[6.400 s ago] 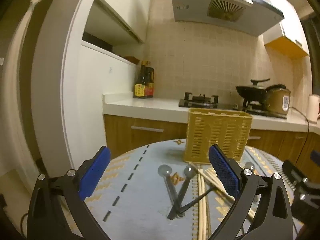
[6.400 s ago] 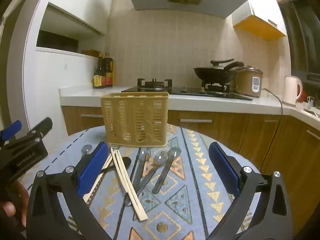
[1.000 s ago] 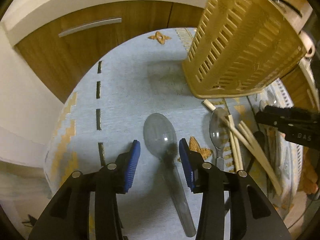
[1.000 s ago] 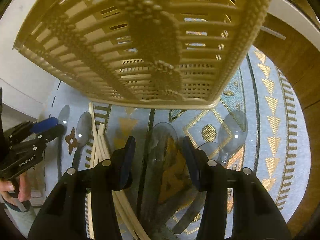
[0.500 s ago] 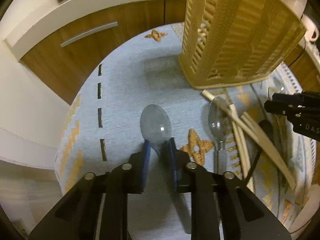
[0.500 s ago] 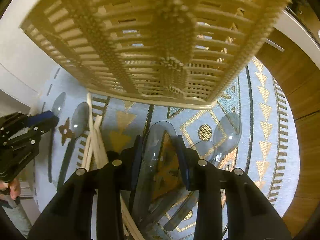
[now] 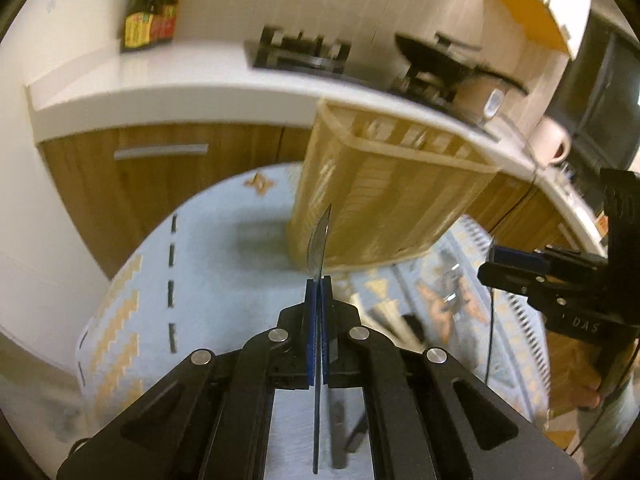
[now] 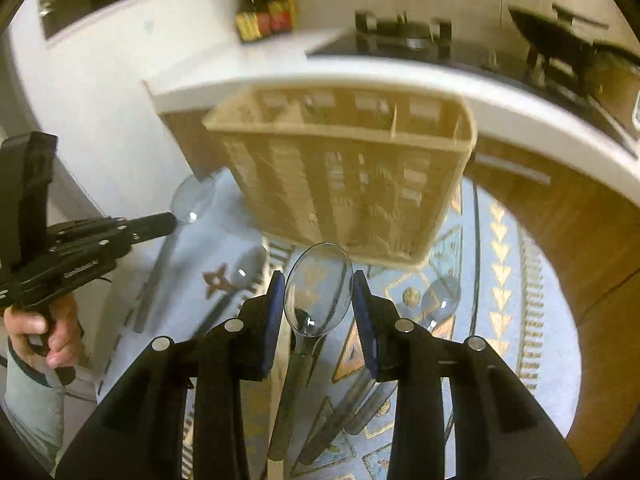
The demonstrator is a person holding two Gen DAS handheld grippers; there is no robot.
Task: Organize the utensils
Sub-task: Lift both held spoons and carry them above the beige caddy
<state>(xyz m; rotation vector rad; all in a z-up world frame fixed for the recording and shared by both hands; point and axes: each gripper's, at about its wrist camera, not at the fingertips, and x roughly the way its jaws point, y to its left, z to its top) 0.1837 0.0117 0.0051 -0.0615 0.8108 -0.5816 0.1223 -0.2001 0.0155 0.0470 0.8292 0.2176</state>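
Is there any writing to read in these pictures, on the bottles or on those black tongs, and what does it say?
"DAS": white letters on the black right tongs, seen from the left camera.
White lettering on the black left tongs, seen from the right camera: blurred, unreadable.
Yellow and red labels on the dark sauce bottles on the white counter: blurred, unreadable.
The woven yellow plastic utensil basket bears no text that shows.
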